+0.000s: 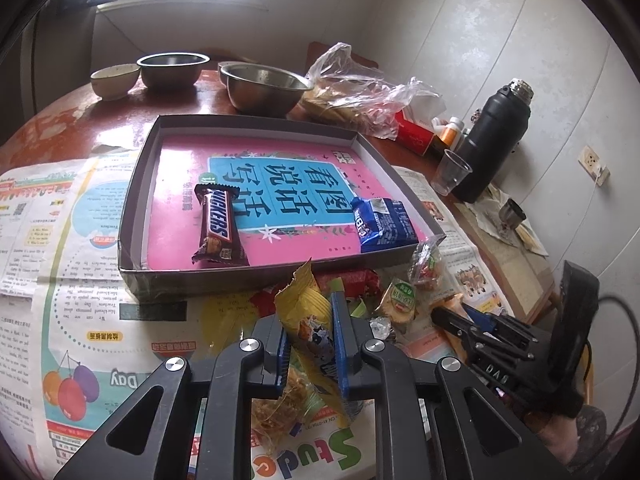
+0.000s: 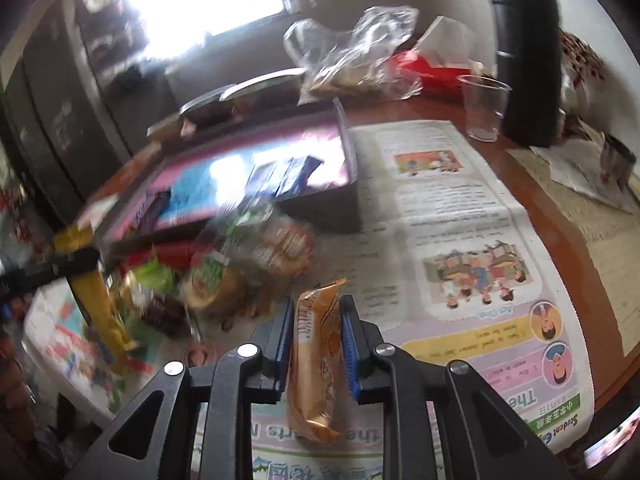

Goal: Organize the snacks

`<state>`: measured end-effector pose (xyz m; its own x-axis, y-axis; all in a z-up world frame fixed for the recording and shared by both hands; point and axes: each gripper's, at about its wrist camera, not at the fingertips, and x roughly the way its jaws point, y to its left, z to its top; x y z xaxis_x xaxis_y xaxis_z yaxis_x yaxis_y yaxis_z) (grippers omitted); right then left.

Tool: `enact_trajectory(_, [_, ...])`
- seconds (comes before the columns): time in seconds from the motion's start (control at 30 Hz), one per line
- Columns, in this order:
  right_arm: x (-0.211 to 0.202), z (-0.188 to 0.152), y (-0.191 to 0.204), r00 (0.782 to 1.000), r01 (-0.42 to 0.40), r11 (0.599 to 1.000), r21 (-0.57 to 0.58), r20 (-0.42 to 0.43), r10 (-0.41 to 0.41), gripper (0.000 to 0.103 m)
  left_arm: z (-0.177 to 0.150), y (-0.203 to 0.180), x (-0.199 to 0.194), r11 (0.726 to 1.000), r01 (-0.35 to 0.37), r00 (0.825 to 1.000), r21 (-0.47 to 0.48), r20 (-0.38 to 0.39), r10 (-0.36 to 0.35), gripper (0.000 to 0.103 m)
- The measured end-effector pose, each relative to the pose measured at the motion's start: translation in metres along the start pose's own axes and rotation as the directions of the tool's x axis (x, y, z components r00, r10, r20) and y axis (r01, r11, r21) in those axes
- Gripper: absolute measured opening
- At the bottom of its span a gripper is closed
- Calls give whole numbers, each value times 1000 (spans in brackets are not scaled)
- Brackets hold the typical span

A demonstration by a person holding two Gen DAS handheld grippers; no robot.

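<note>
Tongs status: left tongs [image 1: 310,320] are clamped on a yellow snack packet [image 1: 306,312], right tongs [image 2: 316,320] on an orange wrapped bar [image 2: 318,360], each wrapper's long axis running along the fingers. Box tray [image 1: 132,200], already holding a Snickers bar [image 1: 218,226] and a blue packet [image 1: 384,222], lies at 12 o'clock from the left tongs and 10 o'clock from the right. Judged nearer: the left hand; loose snacks [image 1: 398,300] remain on the surface before the tray.

Past the newspaper [image 1: 60,240] spread on your counter [image 1: 112,120] you have two steel bowls [image 1: 264,88], a small ceramic bowl [image 1: 114,80], a crumpled plastic bag [image 1: 352,92], a clear cup [image 1: 450,176] and a black flask [image 1: 496,136] beside it.
</note>
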<state>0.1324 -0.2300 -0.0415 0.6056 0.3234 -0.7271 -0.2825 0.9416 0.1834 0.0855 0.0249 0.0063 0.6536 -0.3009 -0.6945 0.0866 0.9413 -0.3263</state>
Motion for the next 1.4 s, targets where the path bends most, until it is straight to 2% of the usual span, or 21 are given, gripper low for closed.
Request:
enact_trajectory(0.13, [-2,-9,16,996,89,992,-94,40,-85,26,-1,0,3,1000,4,1000,0,-8,-4,18])
enact_trajectory(0.2, [-3,-12,18,994,98,990,-104,55,-92,23,-1,0,4,1000,6,1000,3,-7,-6,18])
enact_trajectory(0.43, [-24,3,7,994,-7,999,-43,110,12,23,7,-1,-3,1000,24,999,2,23,-24,13])
enact_trajectory(0.67, [-34,26,0,987,-42,999,-5,158,42,23,21,-3,-7,1000,25,999,7,48,-25,13])
enact_trajectory(1.4, [-39,73,16,961,-107,993,-43,251,114,23,65,-9,-14,999,31,992,17,125,-33,12])
